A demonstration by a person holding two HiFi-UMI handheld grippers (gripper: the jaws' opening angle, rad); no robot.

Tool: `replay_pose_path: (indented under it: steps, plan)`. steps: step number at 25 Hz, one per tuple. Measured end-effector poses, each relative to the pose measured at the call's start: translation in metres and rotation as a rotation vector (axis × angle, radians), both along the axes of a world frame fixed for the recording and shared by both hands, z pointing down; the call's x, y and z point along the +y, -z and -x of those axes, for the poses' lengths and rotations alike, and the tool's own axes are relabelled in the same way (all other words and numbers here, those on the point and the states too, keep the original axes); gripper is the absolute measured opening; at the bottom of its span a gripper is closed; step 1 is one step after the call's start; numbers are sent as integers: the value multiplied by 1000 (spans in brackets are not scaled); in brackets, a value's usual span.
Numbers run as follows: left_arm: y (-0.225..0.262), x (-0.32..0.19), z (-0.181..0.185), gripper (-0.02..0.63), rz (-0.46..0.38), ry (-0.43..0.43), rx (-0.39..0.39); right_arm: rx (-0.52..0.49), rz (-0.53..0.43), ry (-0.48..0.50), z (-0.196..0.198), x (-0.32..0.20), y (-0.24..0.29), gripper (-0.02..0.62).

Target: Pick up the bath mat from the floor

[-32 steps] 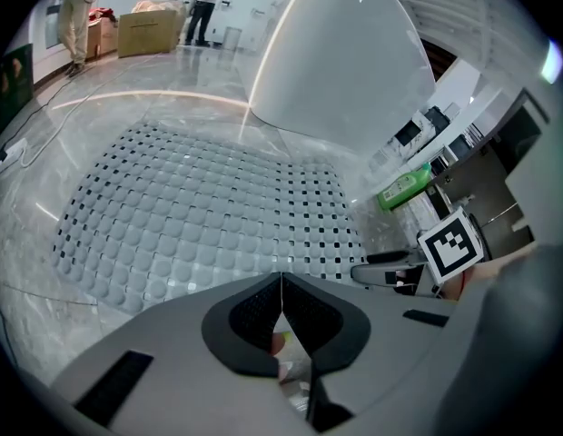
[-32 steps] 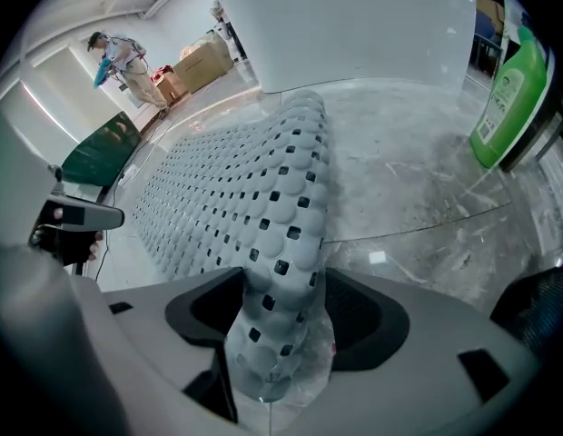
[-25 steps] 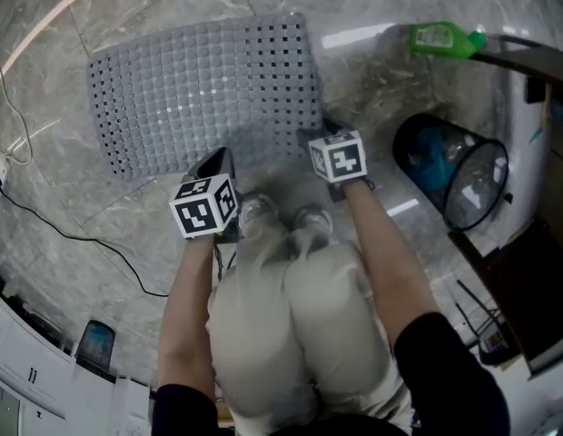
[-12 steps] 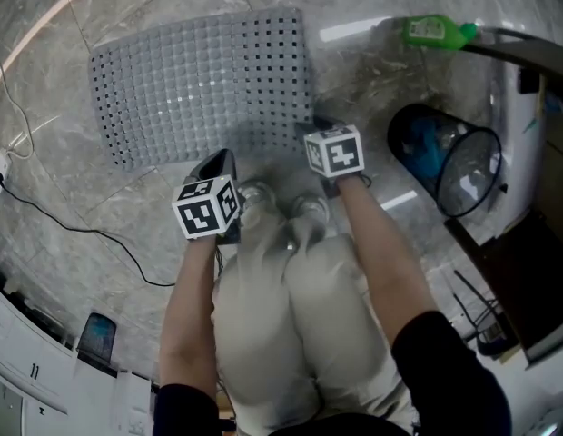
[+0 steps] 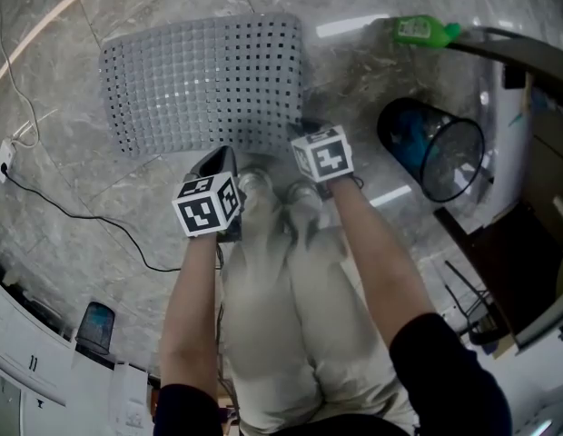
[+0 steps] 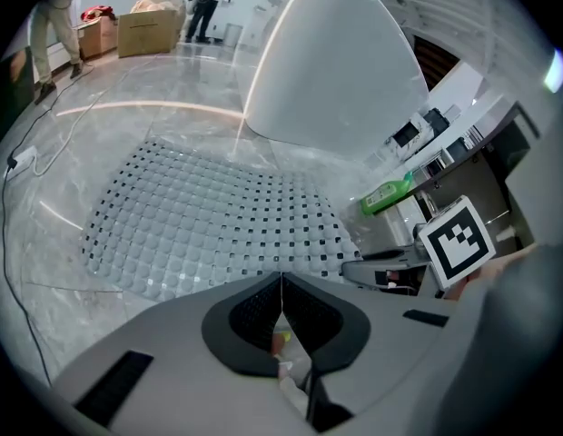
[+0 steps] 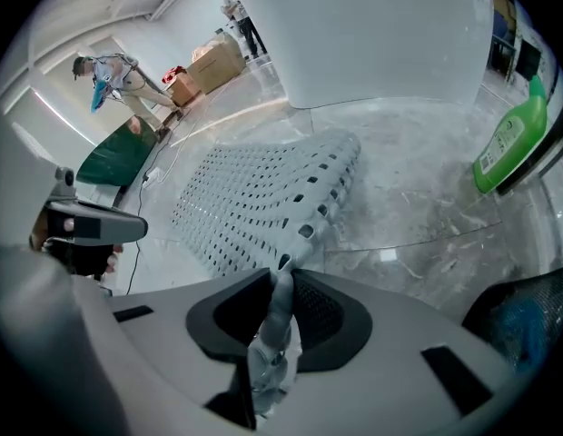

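The grey perforated bath mat [image 5: 204, 84] lies on the marble floor in front of the person's knees. My right gripper [image 5: 304, 130] is at the mat's near right corner. Its jaws have just been closing, and in the right gripper view the pads [image 7: 283, 275] press on the mat's edge, with the mat [image 7: 254, 193] curling up from the floor there. My left gripper [image 5: 215, 163] sits at the mat's near edge, left of the right one. Its jaws [image 6: 281, 284] are shut tip to tip with nothing visible between them, and the mat [image 6: 200, 225] spreads out beyond.
A green bottle [image 5: 425, 31] lies to the right beyond the mat. A black mesh bin [image 5: 431, 153] stands on the right. A black cable [image 5: 73, 216] runs over the floor on the left. A white tub [image 6: 327, 62] rises behind the mat, with people and cardboard boxes [image 6: 150, 30] far off.
The head view has shifted a little. The right gripper has edged left at the mat's near right corner. The left gripper stays where it was.
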State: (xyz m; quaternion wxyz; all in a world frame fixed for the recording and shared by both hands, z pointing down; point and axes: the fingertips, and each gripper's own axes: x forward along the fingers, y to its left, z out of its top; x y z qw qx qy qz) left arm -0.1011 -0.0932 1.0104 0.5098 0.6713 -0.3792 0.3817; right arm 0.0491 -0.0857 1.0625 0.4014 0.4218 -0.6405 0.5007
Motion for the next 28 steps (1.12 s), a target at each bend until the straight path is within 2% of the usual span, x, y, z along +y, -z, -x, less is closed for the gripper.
replay_pose_path:
  steps: [3, 10, 18, 28]
  plan:
    - [17, -7, 4, 2, 4, 3, 2, 11, -7, 9, 5, -3, 18, 77]
    - [48, 0, 0, 2, 24, -5, -9, 9, 61, -2, 4, 19, 55, 69]
    - [99, 11, -5, 2, 55, -7, -17, -22, 63, 3, 14, 17, 120, 60]
    - [161, 20, -19, 2, 56, 0, -5, -1, 68, 44, 5, 24, 185, 55]
